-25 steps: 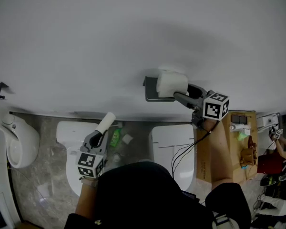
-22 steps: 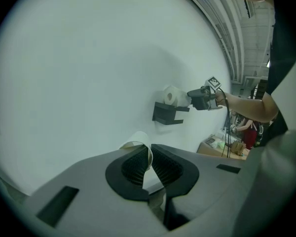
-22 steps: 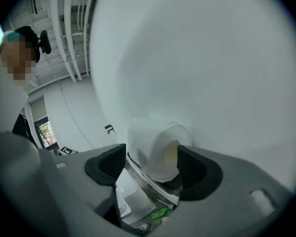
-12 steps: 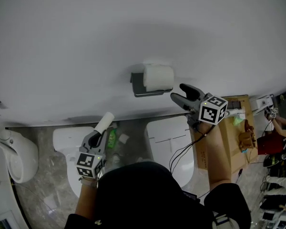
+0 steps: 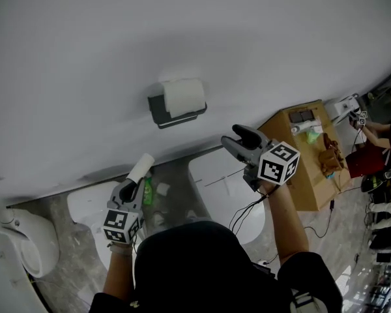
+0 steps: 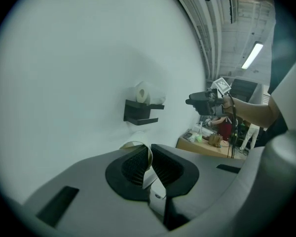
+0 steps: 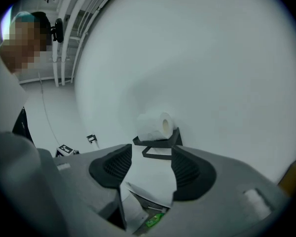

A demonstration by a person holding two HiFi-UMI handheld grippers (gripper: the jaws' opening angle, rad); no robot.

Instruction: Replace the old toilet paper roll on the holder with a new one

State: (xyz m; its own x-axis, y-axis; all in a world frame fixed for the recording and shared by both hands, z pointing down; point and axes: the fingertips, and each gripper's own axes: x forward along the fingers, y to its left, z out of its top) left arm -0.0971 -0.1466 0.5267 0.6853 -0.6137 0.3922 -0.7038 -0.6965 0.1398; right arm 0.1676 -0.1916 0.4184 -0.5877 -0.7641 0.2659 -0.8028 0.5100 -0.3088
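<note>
A plain white wall (image 5: 182, 31) fills most of the head view, with two toilets on the grey floor below it – one (image 5: 221, 181) under the right gripper, one (image 5: 85, 204) beside the left gripper. A dark holder (image 5: 158, 113) is fixed to the wall, and a full white roll (image 5: 184, 96) sits on it. The left gripper (image 5: 131, 186) is low at the left, well apart from the holder, its fingers clamped on the edge of a bare cardboard tube (image 5: 141, 168) that sticks up towards the wall. The right gripper (image 5: 238, 139) hangs below and to the right of the holder, clear of the roll – its fingers are apart and closing with nothing between them. A wooden cabinet (image 5: 300, 155) stands at the right.
</note>
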